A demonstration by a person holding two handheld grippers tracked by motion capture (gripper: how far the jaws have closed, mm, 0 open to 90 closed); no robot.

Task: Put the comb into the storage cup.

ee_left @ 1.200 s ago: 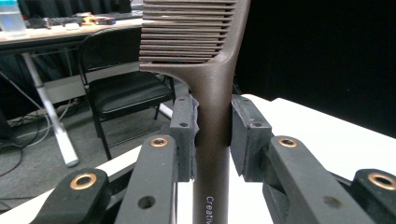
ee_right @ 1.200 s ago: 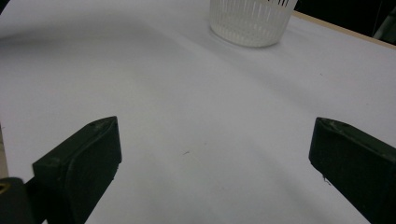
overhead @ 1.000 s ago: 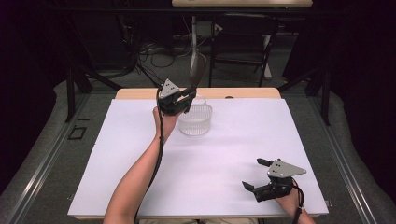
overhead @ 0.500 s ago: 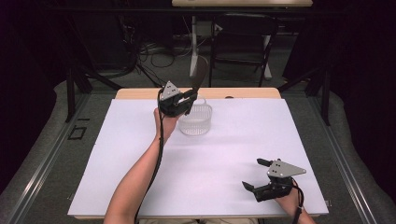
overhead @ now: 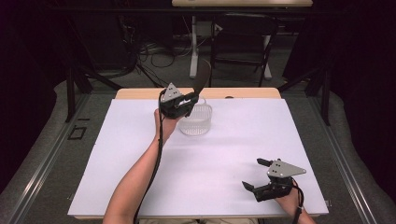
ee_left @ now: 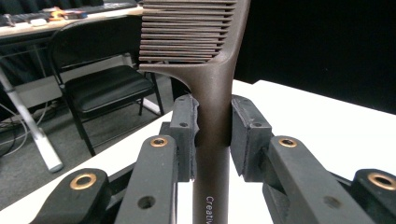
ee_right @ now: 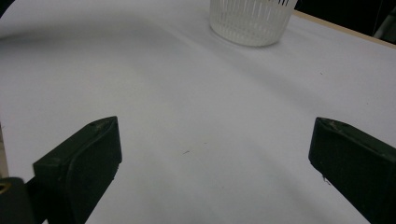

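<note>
Two jaws of the left gripper [ee_left: 212, 135] pinch the handle of a dark spatula [ee_left: 205, 56], held upright over the white basket [overhead: 195, 119] near the table's [overhead: 140, 186] far edge. It seems not yet dropped in. Right gripper [overhead: 257, 175] rests spread, empty, near the front right corner.

Left gripper [overhead: 186, 103]: black body with a grey three-cornered plate on top; a black cable trails along the bare, sleeveless forearm [overhead: 140, 175]; in the left gripper view its linkage arms are matte black, with brass-coloured bushings at the pivots and small dark screw holes; the jaw blocks are blunt and rectangular. Right gripper [overhead: 258, 176]: same black body and grey plate; its jaws are dark, flat-faced blocks with worn edges.
</note>
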